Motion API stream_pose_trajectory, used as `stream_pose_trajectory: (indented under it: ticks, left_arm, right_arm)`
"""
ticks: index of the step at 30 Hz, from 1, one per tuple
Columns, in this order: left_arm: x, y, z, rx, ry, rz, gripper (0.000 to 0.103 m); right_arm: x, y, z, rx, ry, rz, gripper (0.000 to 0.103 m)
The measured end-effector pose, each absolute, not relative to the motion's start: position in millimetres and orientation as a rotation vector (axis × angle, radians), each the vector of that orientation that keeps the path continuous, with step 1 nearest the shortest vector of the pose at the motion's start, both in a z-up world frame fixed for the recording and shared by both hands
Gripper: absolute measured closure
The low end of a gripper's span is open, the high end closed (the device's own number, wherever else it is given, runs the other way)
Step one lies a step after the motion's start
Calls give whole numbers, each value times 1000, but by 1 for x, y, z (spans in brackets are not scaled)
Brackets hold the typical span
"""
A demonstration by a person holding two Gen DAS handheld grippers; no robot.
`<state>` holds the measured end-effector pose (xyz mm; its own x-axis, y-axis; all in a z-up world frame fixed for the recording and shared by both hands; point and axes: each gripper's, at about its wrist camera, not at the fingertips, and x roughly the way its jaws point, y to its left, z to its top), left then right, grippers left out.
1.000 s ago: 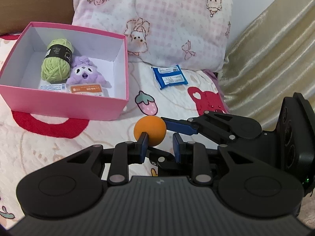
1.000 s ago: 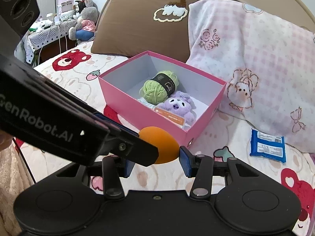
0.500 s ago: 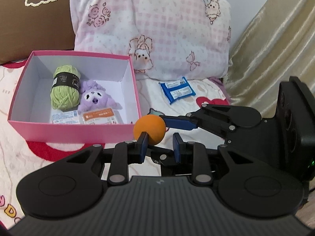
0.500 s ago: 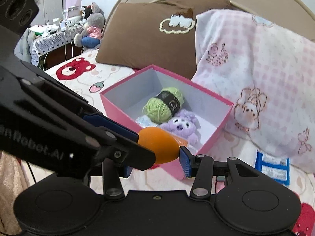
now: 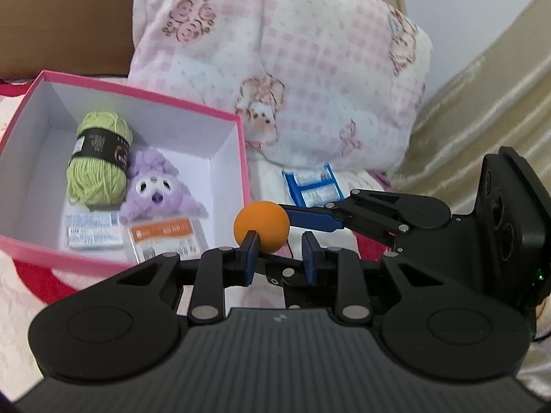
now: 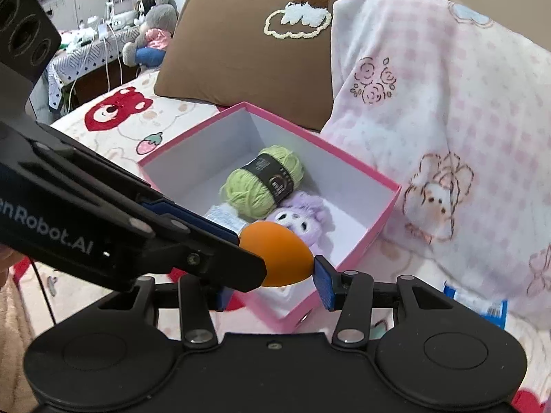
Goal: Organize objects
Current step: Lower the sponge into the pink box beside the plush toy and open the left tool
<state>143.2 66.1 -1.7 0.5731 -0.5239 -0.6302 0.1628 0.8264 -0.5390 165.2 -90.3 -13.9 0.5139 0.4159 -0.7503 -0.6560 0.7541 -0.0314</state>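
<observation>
My right gripper (image 6: 272, 275) is shut on an orange ball (image 6: 275, 254), which hangs over the near wall of an open pink box (image 6: 361, 172). In the left wrist view one blue finger (image 5: 310, 218) of the right gripper reaches in from the right to the ball (image 5: 261, 227). My left gripper (image 5: 279, 254) stands narrowly open, nothing between its pads, its left finger just in front of the ball. Its fingers (image 6: 193, 216) cross the right wrist view and hide the right gripper's left pad. The box (image 5: 137, 93) holds green yarn (image 5: 98, 165), a purple plush (image 5: 155, 189) and two flat packets (image 5: 162, 237).
A blue snack packet (image 5: 311, 186) lies on the bedspread right of the box, below a pink checked pillow (image 5: 292, 69). A brown pillow (image 6: 248, 62) leans behind the box. Gold fabric (image 5: 482, 103) rises at the right. A cluttered side table (image 6: 103, 41) stands far left.
Both grippers have travelled together toward the pink box with the ball. The ball, earlier short of the box's front wall, now hangs over its near corner. Neither gripper's opening has changed.
</observation>
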Motion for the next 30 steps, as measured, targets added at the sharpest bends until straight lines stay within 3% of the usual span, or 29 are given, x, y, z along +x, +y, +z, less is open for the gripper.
stream_pose_trajectory:
  ticks: [14,30]
  left_arm:
    - [226,92,-35,-567,894,-352,78]
    - [257,103,-84,-671,963,-335,78]
  right_arm:
    - [260,-56,-36,-527,876,690,50]
    - [283,-35,-74,-755,891,714,50]
